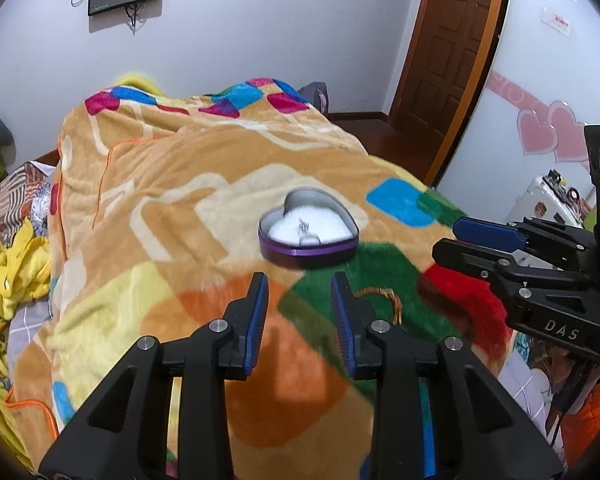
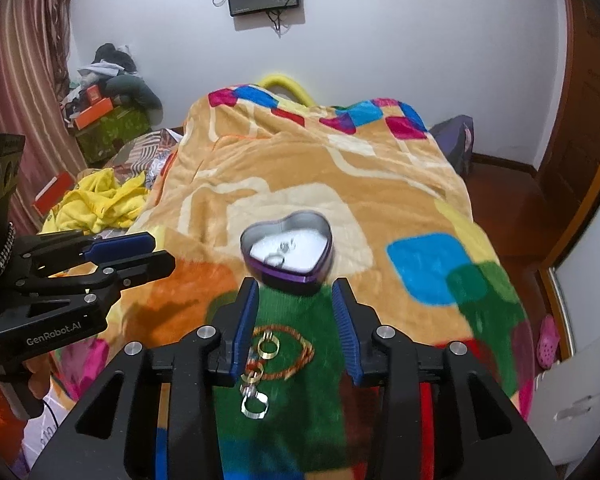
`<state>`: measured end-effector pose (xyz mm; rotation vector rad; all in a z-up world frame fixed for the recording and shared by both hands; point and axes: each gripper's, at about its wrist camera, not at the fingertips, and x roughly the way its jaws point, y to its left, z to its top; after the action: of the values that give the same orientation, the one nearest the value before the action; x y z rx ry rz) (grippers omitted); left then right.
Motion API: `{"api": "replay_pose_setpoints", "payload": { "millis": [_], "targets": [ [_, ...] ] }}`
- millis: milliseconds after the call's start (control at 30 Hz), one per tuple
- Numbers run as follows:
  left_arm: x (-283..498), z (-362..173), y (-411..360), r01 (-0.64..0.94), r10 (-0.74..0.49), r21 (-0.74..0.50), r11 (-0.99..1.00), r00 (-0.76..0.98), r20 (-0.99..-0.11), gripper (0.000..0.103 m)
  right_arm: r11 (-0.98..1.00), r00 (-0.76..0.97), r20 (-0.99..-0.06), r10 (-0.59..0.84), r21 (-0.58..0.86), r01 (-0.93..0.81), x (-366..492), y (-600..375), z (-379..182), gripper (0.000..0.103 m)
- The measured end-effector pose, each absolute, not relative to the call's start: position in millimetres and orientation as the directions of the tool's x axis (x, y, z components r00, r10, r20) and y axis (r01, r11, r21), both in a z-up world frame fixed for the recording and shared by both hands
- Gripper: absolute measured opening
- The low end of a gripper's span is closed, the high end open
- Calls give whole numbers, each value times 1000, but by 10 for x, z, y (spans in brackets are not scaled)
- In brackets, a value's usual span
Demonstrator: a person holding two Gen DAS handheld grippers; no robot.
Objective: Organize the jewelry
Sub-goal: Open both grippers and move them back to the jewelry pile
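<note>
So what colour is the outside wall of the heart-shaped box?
Purple; the heart-shaped box shows it best in the right wrist view.

Right gripper (image 2: 295, 292) is hovering, jaws parted and empty, over loose rings (image 2: 269, 347) — a heart-shaped tin (image 2: 287, 254) is sitting just beyond on the blanket (image 2: 380, 184).

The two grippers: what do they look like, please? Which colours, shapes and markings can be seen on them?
Both are black plastic frames with triangular cut-outs and round silver bolts. The fingers are black with blue ribbed pads. The left gripper bears the white text "GenRobot.AI" on its side. The right gripper bears the white letters "DAS". An orange sleeve shows behind the right one.
</note>
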<state>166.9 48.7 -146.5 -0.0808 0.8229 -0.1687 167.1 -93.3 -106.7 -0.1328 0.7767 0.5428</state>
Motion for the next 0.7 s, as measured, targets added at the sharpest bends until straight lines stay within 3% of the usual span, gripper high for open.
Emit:
{"api": "replay_pose_setpoints", "payload": {
  "millis": [467, 700],
  "targets": [
    [1387, -1880, 401, 118, -210, -174, 978, 577, -789, 32, 851, 429, -816, 387, 136, -508, 1433, -837, -1795, 35],
    [1354, -1974, 371, 118, -218, -183, 976, 554, -804, 32, 834, 416, -824, 385, 116, -540, 1415, -764, -1925, 35]
  ]
}}
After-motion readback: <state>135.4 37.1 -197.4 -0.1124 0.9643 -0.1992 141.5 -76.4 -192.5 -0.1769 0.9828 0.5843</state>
